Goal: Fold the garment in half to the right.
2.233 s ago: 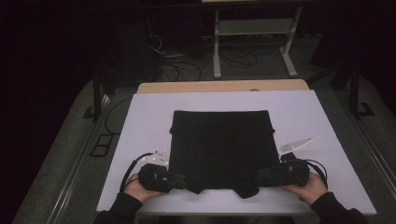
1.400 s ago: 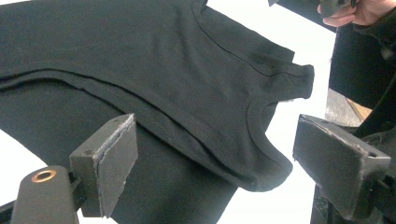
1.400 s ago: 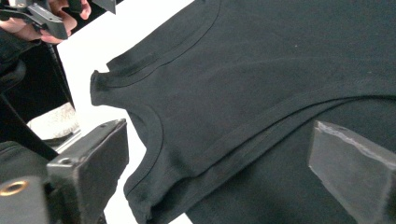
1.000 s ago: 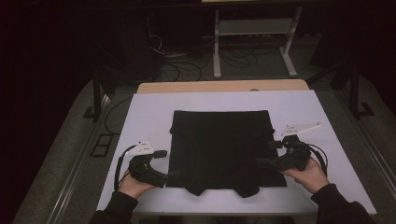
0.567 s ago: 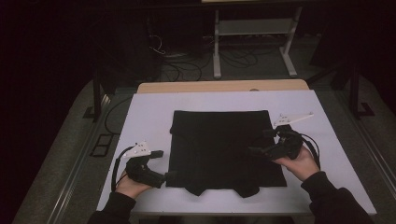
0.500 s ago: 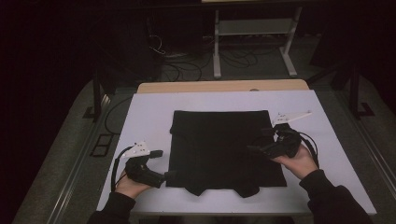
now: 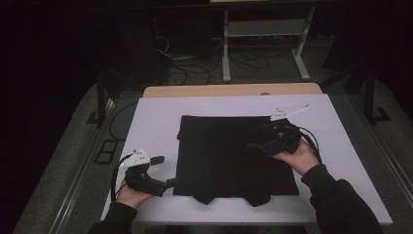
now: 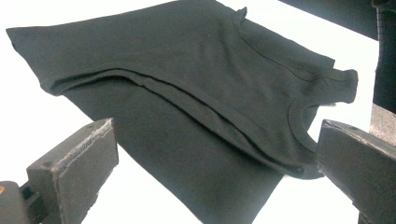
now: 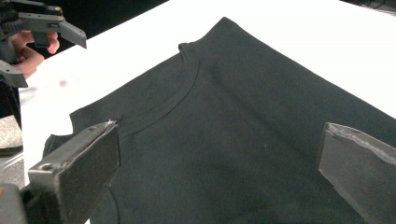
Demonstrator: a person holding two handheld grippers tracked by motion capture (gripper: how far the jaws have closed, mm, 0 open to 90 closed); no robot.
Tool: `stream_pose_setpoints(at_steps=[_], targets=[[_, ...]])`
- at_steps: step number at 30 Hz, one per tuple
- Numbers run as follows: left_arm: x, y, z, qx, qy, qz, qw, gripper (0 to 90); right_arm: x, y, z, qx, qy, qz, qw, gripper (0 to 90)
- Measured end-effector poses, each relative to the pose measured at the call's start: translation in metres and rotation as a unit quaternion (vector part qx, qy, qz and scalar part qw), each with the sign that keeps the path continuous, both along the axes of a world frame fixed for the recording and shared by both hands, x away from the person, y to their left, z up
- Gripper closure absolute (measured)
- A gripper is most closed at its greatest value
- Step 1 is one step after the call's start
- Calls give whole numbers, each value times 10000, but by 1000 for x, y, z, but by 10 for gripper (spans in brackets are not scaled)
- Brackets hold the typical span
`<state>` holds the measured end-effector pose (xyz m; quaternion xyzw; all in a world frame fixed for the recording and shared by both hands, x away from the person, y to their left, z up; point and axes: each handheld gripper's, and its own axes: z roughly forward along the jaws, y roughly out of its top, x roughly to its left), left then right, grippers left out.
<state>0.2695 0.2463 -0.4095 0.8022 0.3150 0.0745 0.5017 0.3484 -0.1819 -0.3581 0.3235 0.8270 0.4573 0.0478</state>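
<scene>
- High view: a black shirt (image 7: 229,151) lies folded flat on the white bench (image 7: 156,117), its neckline at the near edge.
- My left hand-held gripper (image 7: 163,171) sits at the near left, just beside the shirt's left edge, jaws spread and holding nothing.
- My right hand-held gripper (image 7: 255,146) is over the shirt's right half, jaws spread wide and empty.
- Right gripper view: cloth lies between my jaws, with the collar (image 9: 187,93) beyond.
</scene>
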Motion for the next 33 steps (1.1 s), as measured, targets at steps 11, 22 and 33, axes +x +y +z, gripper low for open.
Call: stream_pose_setpoints(at_steps=[11, 22, 33], targets=[[-3, -1, -7, 284, -17, -86, 9996, 0, 22, 24, 4, -78, -60, 112, 9999, 0], [-6, -5, -16, 547, 84, -290, 9980, 0, 46, 43, 6, -148, -93, 85, 9998, 0], [-5, -8, -24, 770, 229, -414, 9959, 0, 69, 63, 5, -233, -150, 110, 9996, 0]])
